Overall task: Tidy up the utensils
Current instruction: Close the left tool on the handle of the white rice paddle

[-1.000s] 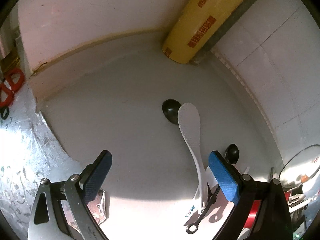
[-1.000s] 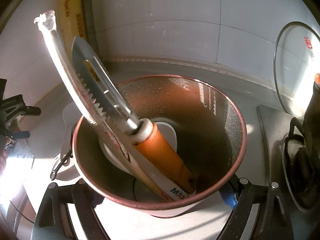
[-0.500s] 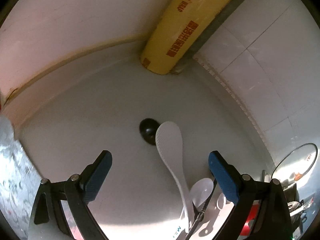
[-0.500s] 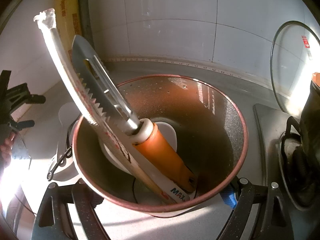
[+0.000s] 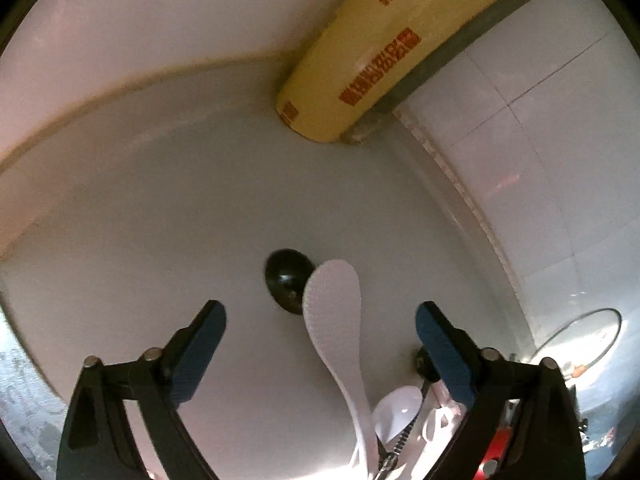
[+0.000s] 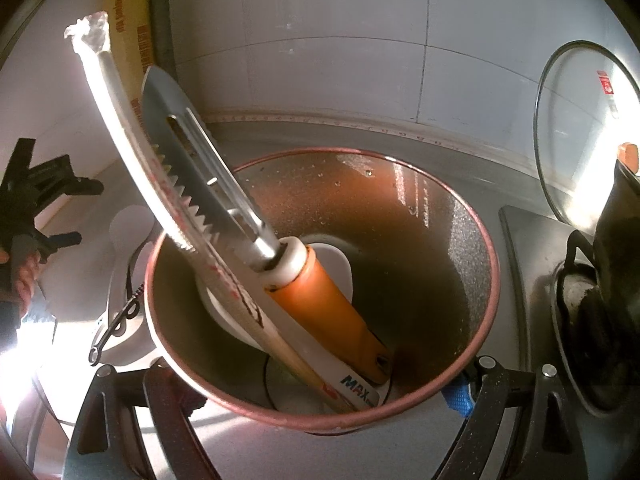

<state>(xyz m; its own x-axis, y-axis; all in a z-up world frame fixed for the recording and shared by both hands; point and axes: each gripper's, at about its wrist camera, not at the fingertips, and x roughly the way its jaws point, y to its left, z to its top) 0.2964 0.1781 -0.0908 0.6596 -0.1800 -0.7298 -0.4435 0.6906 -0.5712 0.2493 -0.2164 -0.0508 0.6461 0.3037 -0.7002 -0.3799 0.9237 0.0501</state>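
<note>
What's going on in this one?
A person with a gripper in each hand is sorting utensils on a kitchen counter. The right gripper is clamped on a metal cup that already holds an orange-handled peeler and a wrapped stick. The left gripper hangs over a white rice paddle lying on the counter; its jaws are closing with the paddle between them, not yet touching it. A black spoon and a white spoon lie nearby.

White tiled wall (image 6: 360, 60) behind a pale countertop (image 5: 160, 220), harsh sunlight from the left.
</note>
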